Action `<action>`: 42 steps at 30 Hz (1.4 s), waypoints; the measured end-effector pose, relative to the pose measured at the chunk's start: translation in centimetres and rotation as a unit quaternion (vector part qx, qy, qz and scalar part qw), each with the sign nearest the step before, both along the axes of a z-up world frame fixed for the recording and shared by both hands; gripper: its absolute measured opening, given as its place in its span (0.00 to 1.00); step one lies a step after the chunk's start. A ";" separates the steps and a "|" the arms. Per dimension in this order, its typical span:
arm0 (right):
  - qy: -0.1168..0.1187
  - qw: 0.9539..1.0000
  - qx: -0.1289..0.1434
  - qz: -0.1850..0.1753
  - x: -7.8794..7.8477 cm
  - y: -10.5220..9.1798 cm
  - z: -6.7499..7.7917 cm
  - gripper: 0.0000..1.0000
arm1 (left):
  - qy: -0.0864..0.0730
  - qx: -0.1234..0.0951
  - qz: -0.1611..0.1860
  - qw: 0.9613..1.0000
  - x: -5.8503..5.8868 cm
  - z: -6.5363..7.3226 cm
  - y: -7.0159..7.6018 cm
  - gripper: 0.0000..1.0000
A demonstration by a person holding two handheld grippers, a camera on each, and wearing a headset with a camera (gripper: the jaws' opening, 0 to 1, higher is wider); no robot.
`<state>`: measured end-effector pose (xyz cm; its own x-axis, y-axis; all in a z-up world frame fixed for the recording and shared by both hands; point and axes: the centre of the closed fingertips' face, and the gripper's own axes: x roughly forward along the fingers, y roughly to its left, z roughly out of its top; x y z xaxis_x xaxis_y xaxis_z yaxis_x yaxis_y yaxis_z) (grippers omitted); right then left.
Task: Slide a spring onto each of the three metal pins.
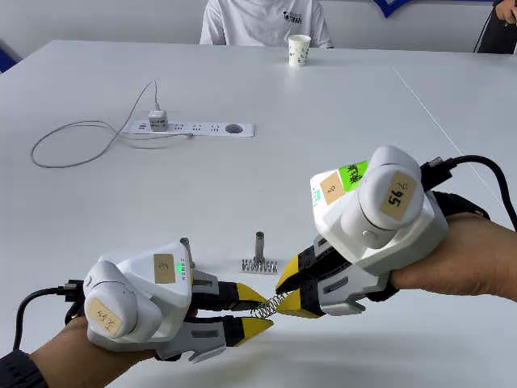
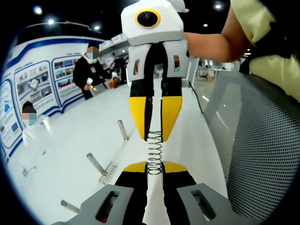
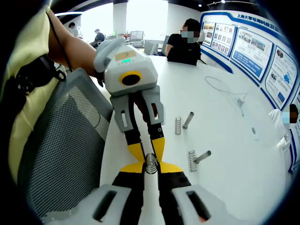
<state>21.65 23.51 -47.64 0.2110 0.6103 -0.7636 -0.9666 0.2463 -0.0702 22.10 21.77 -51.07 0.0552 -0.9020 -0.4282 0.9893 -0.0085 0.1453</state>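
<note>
A small metal spring (image 1: pixel 271 305) (image 2: pixel 154 152) hangs in the air between my two grippers, near the table's front edge. My left gripper (image 1: pixel 257 311) (image 2: pixel 154 167) is shut on one end of it. My right gripper (image 1: pixel 284 297) (image 3: pixel 150 167) faces the left one tip to tip and is shut on the other end, where the spring (image 3: pixel 150 164) shows end-on. Just beyond them an upright metal pin (image 1: pixel 259 242) (image 3: pixel 202 157) has a spring (image 1: pixel 258 265) (image 3: pixel 191 161) lying at its foot. A second pin (image 1: pixel 184 242) (image 3: pixel 188 120) has a loose spring (image 3: pixel 178 125) beside it. A third pin (image 2: pixel 70 205) stands near the left gripper view's lower edge.
A white power strip (image 1: pixel 194 128) with a plugged charger and a looping cable (image 1: pixel 73 137) lies at mid-table, left. A paper cup (image 1: pixel 299 50) stands at the far edge, in front of a seated person (image 1: pixel 262 20). A mesh chair (image 3: pixel 70 140) is behind me.
</note>
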 end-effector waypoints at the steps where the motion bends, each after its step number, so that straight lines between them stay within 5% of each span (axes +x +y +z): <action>1: -0.003 1.000 0.001 0.002 0.0 0.2 0.1 0.11 | 0.000 -0.001 0.000 1.000 0.0 0.0 0.0 0.11; 42: 0.003 1.000 -0.019 -0.005 0.3 0.0 -0.2 0.12 | 0.011 -0.011 0.011 1.000 0.1 0.4 0.1 0.17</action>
<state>21.99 23.47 -47.88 0.2124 0.5793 -0.7870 -0.9647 0.2528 -0.0743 22.16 21.90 -50.70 0.0664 -0.9100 -0.4093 0.9922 0.0168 0.1235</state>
